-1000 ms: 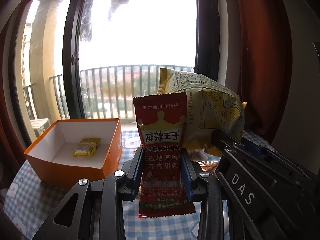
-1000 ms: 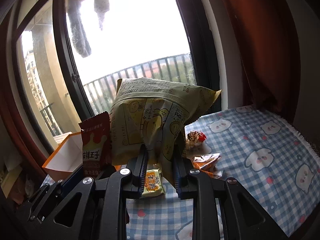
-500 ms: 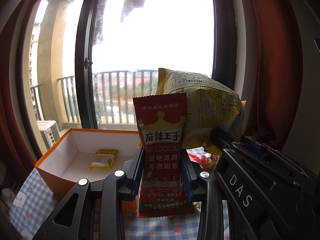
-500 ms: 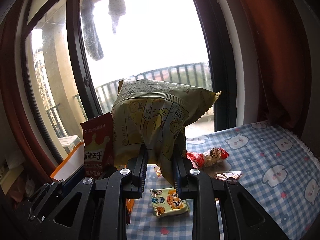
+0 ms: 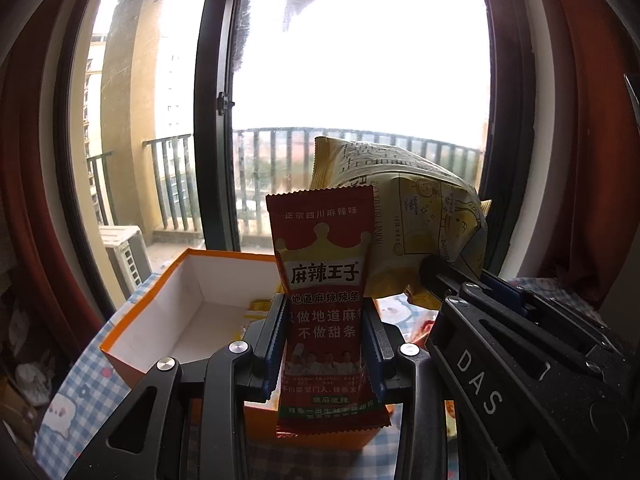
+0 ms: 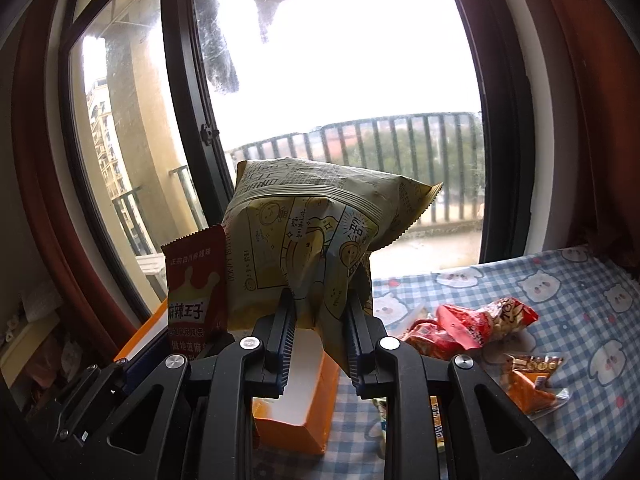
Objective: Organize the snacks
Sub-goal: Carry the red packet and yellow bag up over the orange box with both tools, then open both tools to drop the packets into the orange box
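My left gripper point(image 5: 324, 320) is shut on an upright red snack packet point(image 5: 322, 264) with a gold crown, held above the near wall of an open orange box point(image 5: 132, 344) with a white inside. A small yellow packet point(image 5: 256, 306) lies in the box, mostly hidden. My right gripper point(image 6: 320, 320) is shut on a puffy yellow chip bag point(image 6: 312, 232), held just right of the red packet point(image 6: 196, 280) and over the box's corner point(image 6: 296, 428). The chip bag also shows in the left wrist view point(image 5: 420, 232).
Red snack packets point(image 6: 472, 324) and an orange wrapped snack point(image 6: 532, 384) lie on the blue checked cloth with bears point(image 6: 592, 312) to the right. A small packet point(image 6: 380, 408) lies under the right gripper. A window and balcony railing stand behind; red curtains hang at both sides.
Both grippers have moved left with their packets, toward and over the orange box. The box is now nearer and lower in both views. Both grips are unchanged.
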The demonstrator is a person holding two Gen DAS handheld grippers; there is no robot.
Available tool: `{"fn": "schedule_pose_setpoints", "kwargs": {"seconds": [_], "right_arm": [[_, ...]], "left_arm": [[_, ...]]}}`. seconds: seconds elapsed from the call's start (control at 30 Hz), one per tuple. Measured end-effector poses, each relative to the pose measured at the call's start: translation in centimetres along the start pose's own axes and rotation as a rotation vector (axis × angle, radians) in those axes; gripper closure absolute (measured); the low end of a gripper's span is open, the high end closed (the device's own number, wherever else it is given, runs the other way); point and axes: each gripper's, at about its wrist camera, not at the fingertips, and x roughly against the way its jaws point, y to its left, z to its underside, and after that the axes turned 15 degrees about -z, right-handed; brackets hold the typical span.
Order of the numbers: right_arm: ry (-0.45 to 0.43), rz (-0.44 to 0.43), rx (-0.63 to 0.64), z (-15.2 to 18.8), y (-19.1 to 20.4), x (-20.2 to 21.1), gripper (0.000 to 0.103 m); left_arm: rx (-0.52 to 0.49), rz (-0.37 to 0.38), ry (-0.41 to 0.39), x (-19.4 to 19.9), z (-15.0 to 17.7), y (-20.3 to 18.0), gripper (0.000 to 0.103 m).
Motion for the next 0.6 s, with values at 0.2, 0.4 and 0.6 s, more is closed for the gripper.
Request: {"fn": "schedule_pose_setpoints", "kwargs": {"seconds": [0.2,0.4,0.6], "right_arm": [[0.041,-0.033,0.029,-0.1,2.6,-4.8,0.077],[0.091,-0.068,0.025,0.4,4.1,-9.4,0.077],[0.195,-0.076,0.040,2.1,5.0,-13.4,0.077]], "left_arm": [[0.007,-0.037,0.021,-3.5,-0.4,2.8,0.068],[-0.006,-0.107,0.053,-7.6,0.2,5.1,0.063],[0.020,-0.141,0.159,-11.4,1.9,7.3,0.056]]}}
